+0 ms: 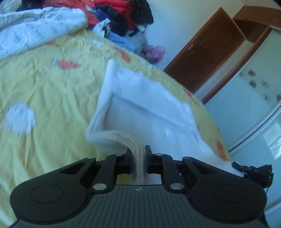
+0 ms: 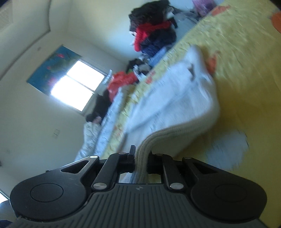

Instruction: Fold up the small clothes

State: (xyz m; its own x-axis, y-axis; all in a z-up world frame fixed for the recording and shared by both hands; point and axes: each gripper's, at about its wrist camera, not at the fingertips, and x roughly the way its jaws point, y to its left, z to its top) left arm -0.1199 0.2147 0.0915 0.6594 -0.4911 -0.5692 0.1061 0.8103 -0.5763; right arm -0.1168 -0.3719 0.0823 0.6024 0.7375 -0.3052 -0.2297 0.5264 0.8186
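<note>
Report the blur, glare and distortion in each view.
Left wrist: bedspread and white garment motion-smeared, wardrobe edges bowed by the fisheye. Right wrist: heavier smear, window blown out; both hand-held grippers stay sharp.

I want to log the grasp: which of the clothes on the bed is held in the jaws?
The white knit garment with the beige ribbed hem; both grippers clamp that hem. The red and dark clothes lie piled far off.

The left gripper (image 1: 138, 154) pinches the beige ribbed hem of a white garment (image 1: 140, 108) — it drapes over a yellow bedsheet (image 1: 52, 91). Far left — a clothes pile (image 1: 121, 15).
</note>
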